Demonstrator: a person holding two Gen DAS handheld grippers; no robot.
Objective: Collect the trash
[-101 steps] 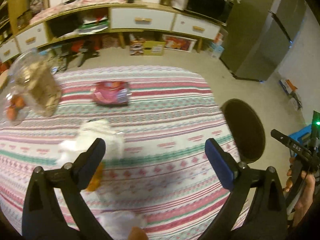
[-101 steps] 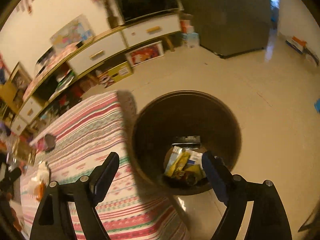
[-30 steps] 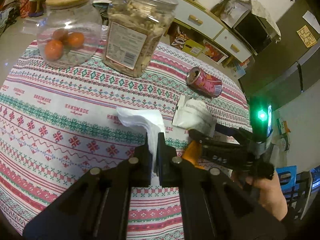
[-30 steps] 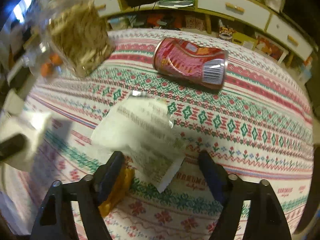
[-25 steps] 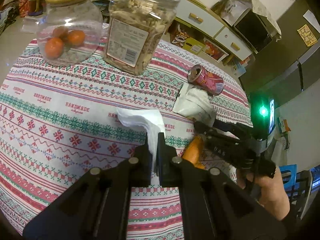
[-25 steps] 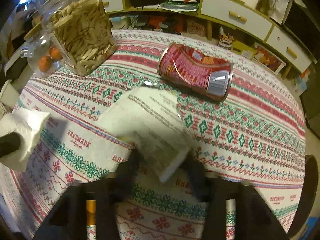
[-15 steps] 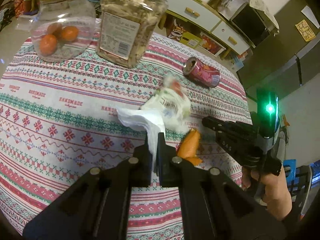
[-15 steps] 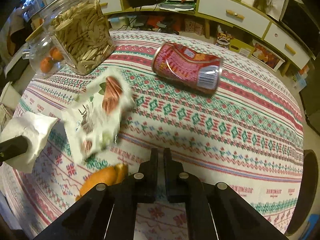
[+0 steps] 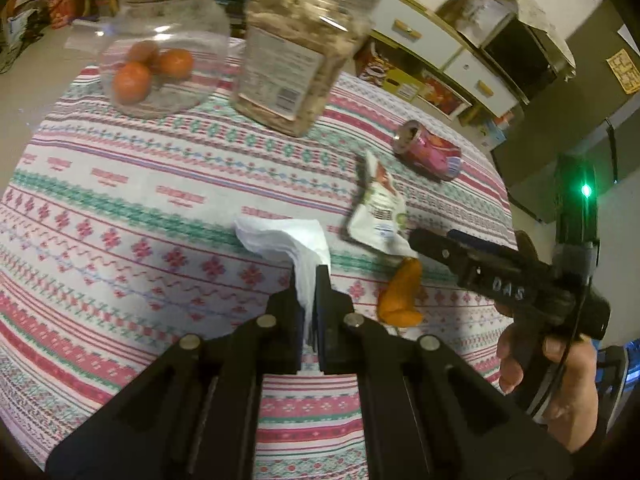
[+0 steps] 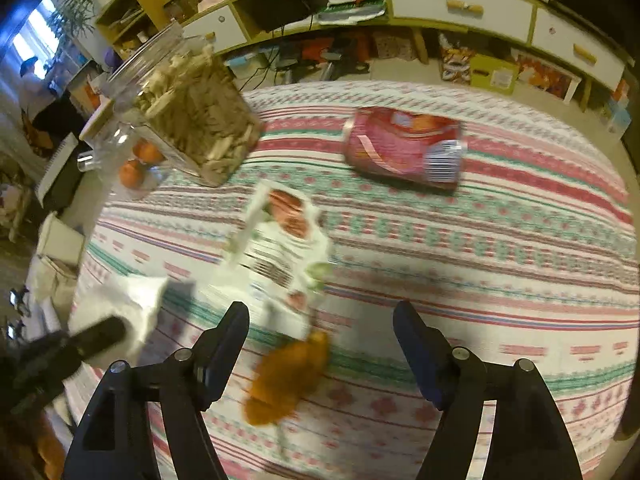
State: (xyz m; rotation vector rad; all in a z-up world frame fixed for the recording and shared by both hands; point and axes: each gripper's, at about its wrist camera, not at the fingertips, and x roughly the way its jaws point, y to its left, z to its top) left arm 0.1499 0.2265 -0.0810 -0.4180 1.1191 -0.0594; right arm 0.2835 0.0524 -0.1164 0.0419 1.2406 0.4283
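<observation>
My left gripper (image 9: 307, 276) is shut on a white paper tissue (image 9: 288, 240) above the patterned tablecloth (image 9: 120, 200); the tissue also shows in the right wrist view (image 10: 128, 300). My right gripper (image 10: 320, 328) is open over an orange peel (image 10: 288, 376) and the near end of a white snack wrapper (image 10: 280, 248). A red can (image 10: 404, 148) lies on its side farther back. In the left wrist view the wrapper (image 9: 378, 208), peel (image 9: 402, 292) and can (image 9: 428, 150) sit to the right, with the right gripper (image 9: 464, 246) beside them.
A clear jar of seeds (image 9: 300, 52) and a round glass jar of oranges (image 9: 160, 44) stand at the table's far left side. Cabinets with drawers (image 10: 460, 4) line the wall beyond the table.
My right gripper has opened from shut. The wrapper has dropped back onto the cloth beside the peel. My left gripper still holds the tissue.
</observation>
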